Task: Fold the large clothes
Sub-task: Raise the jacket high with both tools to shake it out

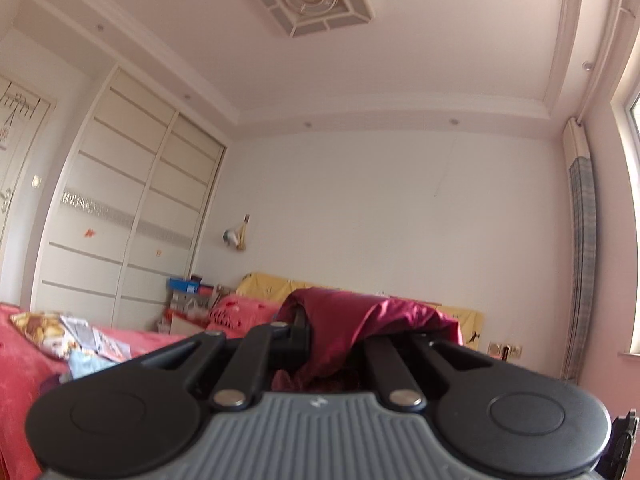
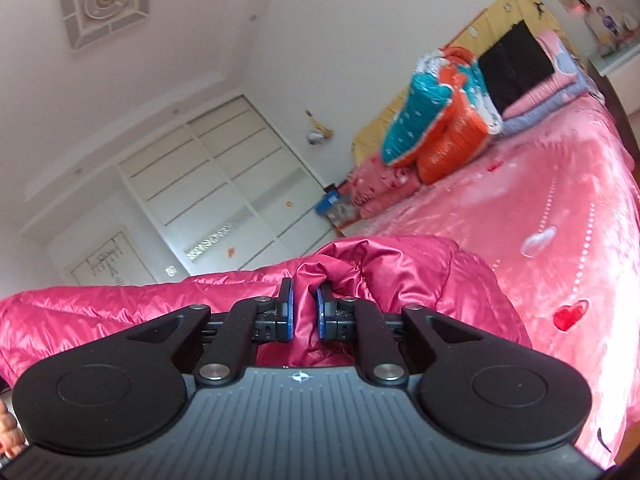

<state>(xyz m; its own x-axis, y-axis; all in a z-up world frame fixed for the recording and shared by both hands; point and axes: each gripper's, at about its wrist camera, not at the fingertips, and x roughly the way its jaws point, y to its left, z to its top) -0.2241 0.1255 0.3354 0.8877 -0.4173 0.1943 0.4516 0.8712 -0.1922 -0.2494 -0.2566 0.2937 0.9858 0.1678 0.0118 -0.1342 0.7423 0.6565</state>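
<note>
I am working in a home bedroom. A bed (image 2: 560,208) with a pink coverlet fills it, a white sliding-door wardrobe (image 1: 120,220) lines one wall, and folded quilts (image 2: 440,116) lie at the headboard (image 2: 508,4).

A pink bedspread (image 2: 560,216) with heart patterns covers the bed. Teal-and-orange bedding (image 2: 436,120) sits near the yellow headboard (image 2: 504,8). A white sliding wardrobe (image 1: 132,216) lines the wall.

L gripper (image 1: 320,332) clamped on maroon jacket (image 1: 360,320) – bed (image 1: 24,360) behind.
</note>
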